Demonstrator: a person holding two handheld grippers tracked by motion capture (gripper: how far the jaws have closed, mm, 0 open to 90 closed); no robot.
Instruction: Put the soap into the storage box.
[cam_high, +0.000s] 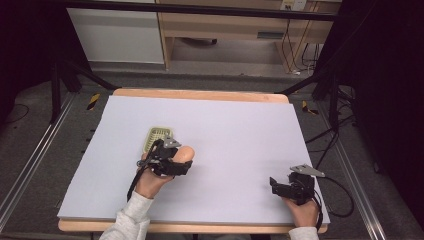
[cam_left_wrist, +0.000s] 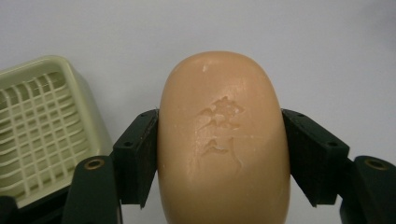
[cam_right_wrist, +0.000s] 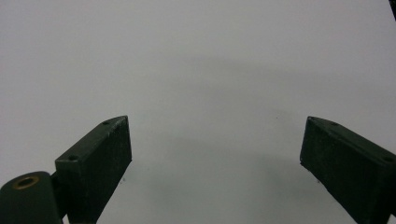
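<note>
Soap bar (cam_left_wrist: 224, 149) waxy, smooth; soap dish (cam_left_wrist: 39, 126) glossy plastic; table cover (cam_high: 240, 130) matt.

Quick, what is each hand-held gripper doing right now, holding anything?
Left hand-held gripper: closed on the bar of soap, beside the soap dish.
Right hand-held gripper: open, holding nothing.

Right gripper (cam_right_wrist: 215, 154): both black jaws rise from the bottom edge and stand wide apart with nothing between them. The pale grey table surface (cam_right_wrist: 201, 65) lies beneath, carrying a soft shadow between the jaws. A brass-coloured screw hole (cam_right_wrist: 25, 182) sits at the base of the left-hand jaw.
</note>
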